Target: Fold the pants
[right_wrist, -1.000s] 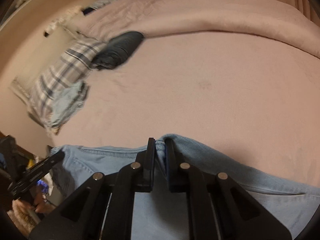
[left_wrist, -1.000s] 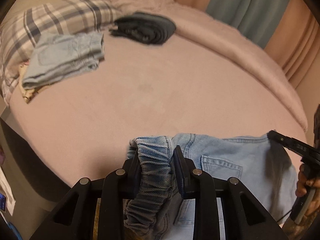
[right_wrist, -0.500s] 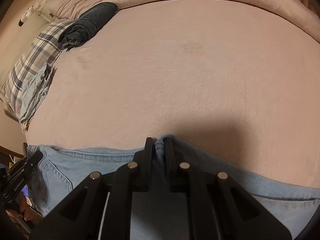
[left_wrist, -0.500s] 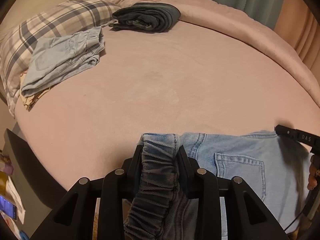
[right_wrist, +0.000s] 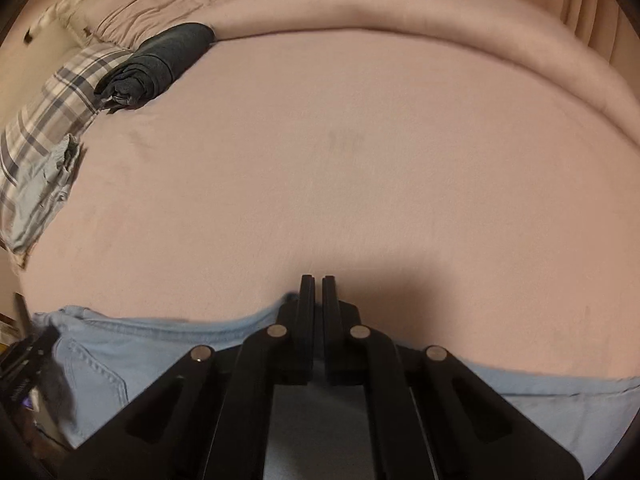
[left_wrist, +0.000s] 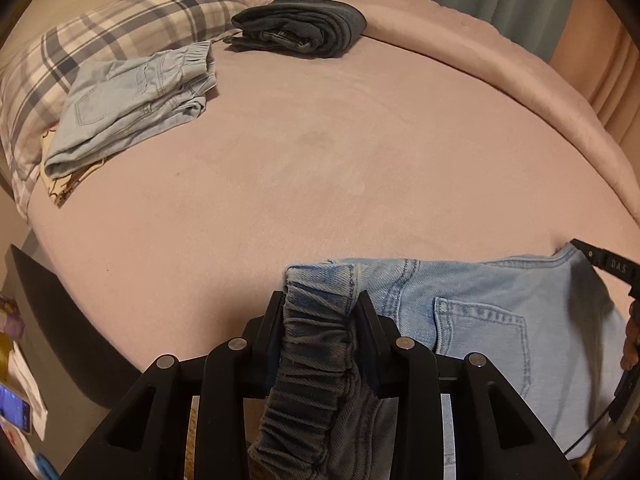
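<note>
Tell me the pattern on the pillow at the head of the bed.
The pillow is plaid: grey-blue stripes on cream. It shows best in the left wrist view.

A pink bed (left_wrist: 320,152) carries everything. At its near edge lie light blue jeans (left_wrist: 480,312); at the far left lie a plaid pillow (left_wrist: 120,24) bearing folded pale jeans (left_wrist: 132,104), and just beside them folded dark jeans (left_wrist: 300,26). A pink duvet (left_wrist: 480,52) is bunched along the far edge.

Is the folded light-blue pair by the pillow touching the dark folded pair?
Apart. Left wrist view: pink sheet shows between the light-blue folded pair and the dark folded pair.
</note>
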The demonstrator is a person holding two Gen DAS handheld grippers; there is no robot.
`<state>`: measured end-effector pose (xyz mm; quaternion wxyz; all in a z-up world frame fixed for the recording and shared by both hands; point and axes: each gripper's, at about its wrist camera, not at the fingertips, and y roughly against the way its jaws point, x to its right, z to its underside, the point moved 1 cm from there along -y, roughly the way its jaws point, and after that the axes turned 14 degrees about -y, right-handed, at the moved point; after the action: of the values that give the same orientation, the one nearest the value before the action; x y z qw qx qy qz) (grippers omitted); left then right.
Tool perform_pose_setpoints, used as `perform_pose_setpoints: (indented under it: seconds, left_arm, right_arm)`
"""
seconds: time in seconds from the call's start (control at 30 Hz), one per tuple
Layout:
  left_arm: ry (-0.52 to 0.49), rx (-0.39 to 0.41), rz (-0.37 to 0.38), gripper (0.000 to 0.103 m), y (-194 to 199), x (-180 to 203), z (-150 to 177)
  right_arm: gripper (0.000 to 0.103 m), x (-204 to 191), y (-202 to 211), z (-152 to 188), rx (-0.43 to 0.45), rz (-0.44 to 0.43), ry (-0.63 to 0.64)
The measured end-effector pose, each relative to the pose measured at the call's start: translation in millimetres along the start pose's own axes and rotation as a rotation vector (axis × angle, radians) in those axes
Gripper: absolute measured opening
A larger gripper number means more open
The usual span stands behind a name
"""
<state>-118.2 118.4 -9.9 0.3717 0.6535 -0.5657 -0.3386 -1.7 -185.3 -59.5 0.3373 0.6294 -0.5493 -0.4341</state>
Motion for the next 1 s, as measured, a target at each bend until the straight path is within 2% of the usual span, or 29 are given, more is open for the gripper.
perform_pose_setpoints:
  seconds: [0.1,0.2,0.3,0.33,0.37,0.47,0.5,0.57,0.6,0.67,0.7,0.73,0.77,0.8,0.83,0.87,0.93,1.0]
  left_arm:
    - [-0.043,-0.006,0.034,0.037,9,-5,-7]
    - [0.012,0.002,0.099,0.038,24,-11,-14]
    - [0.029,0.041,0.089,0.042,31,-9,-20]
    - [0.027,0.046,0.075,0.043,33,-9,-23]
    - [0.031,0.049,0.074,0.043,34,-8,-25]
    - [0.063,0.066,0.158,0.045,40,-9,-29]
    - [0.063,0.071,0.177,0.053,40,-8,-30]
    - [0.035,0.077,0.166,0.070,36,-4,-33]
    - [0.010,0.074,0.148,0.071,30,-1,-34]
    - [0.012,0.000,0.120,0.071,11,1,-30]
    - [0.017,-0.017,0.139,0.071,4,0,-29]
    - [0.016,-0.015,0.126,0.064,-1,0,-26]
    - [0.001,-0.015,0.059,0.039,-4,1,-22]
    - [-0.016,-0.012,0.039,0.039,-5,2,-19]
    - [-0.015,0.003,0.041,0.039,-4,2,-17]
    - [-0.013,0.010,0.044,0.039,-2,1,-16]
    - [-0.019,0.015,0.046,0.039,-1,1,-15]
    - [-0.015,0.012,0.049,0.039,-2,0,-15]
  right_arm:
    - [0.007,-5,18,0,0.015,-0.024,0.023]
    - [0.006,-13,43,0,0.033,-0.107,0.062]
    - [0.011,-21,53,1,0.009,-0.158,0.092]
    - [0.016,-22,51,1,-0.009,-0.178,0.093]
    - [0.027,-24,48,2,-0.022,-0.187,0.091]
    - [0.048,-31,35,6,-0.055,-0.132,0.110]
    - [0.050,-32,31,6,-0.061,-0.121,0.119]
    - [0.057,-34,23,7,-0.083,-0.112,0.140]
    - [0.060,-33,18,7,-0.094,-0.104,0.144]
    - [0.066,-32,1,8,-0.126,-0.028,0.170]
    - [0.066,-31,-7,8,-0.141,-0.010,0.174]
    - [0.065,-29,-16,11,-0.175,-0.022,0.169]
    - [0.062,-26,-21,15,-0.193,-0.043,0.163]
    - [0.060,-25,-20,15,-0.173,-0.051,0.172]
    - [0.049,-26,-17,17,-0.160,-0.059,0.187]
    - [0.031,-27,-12,18,-0.143,-0.053,0.199]
    - [0.014,-26,-3,16,-0.103,-0.006,0.200]
    - [0.012,-24,6,14,-0.081,-0.023,0.186]
